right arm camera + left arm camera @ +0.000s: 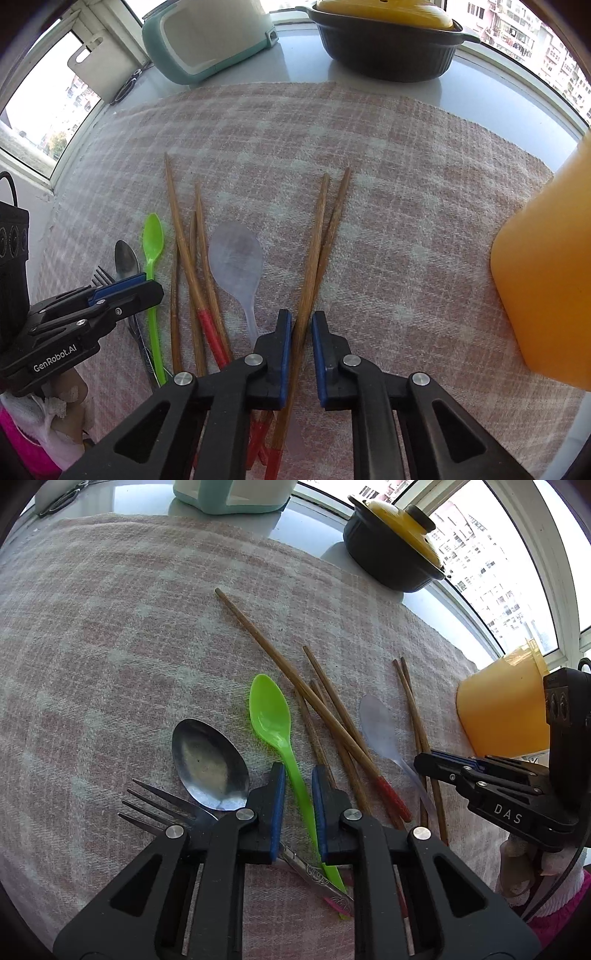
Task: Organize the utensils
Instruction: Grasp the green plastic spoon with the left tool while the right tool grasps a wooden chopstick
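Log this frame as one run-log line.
left gripper: open astride green spoon | right gripper: open astride chopstick pair | nothing lifted | orange cup waiting

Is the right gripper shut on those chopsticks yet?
Not yet: open. The right gripper straddles the chopstick pair, but a gap shows beside its right pad, and the sticks lie on the cloth.

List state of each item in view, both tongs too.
left tongs: open, straddling green spoon handle
right tongs: open, around chopstick pair
green spoon: flat on cloth, bowl up
metal spoon: flat, bowl up
fork: flat, beside metal spoon
clear spoon: flat
chopstick pair: flat, side by side
other chopsticks: flat, crossed
pot: lid on
yellow cup: state unclear
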The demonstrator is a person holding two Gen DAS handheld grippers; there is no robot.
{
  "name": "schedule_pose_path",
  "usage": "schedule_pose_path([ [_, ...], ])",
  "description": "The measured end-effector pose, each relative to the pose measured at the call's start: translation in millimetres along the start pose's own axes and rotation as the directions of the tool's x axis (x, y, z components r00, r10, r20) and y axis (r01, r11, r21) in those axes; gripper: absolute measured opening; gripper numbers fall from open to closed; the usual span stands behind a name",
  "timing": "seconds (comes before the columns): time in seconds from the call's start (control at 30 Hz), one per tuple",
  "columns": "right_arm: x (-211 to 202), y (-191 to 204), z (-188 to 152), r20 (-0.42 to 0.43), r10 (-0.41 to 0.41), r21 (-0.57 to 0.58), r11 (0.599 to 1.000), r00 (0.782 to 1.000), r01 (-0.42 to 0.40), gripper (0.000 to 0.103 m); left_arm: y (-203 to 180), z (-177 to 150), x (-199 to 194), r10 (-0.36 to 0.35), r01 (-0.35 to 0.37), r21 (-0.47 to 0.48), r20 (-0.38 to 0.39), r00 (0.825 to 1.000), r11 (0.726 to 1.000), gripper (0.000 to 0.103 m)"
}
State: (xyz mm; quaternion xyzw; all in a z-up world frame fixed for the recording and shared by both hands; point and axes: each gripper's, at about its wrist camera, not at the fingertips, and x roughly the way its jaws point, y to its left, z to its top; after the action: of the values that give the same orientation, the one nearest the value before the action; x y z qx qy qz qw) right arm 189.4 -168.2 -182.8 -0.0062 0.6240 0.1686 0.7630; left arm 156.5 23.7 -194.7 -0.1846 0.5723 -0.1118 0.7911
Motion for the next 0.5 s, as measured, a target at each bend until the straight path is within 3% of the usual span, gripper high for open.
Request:
schedule_pose_path([
  [0.5, -9.0, -8.5, -10.0, 0.034, 0.050, 0.054, 0.997, 0.998, -0.052, 0.004, -1.2, -0.1, -3.2, -0.001, 0.002, -0.015, 0.022, 1.000, 1.000, 0.005],
])
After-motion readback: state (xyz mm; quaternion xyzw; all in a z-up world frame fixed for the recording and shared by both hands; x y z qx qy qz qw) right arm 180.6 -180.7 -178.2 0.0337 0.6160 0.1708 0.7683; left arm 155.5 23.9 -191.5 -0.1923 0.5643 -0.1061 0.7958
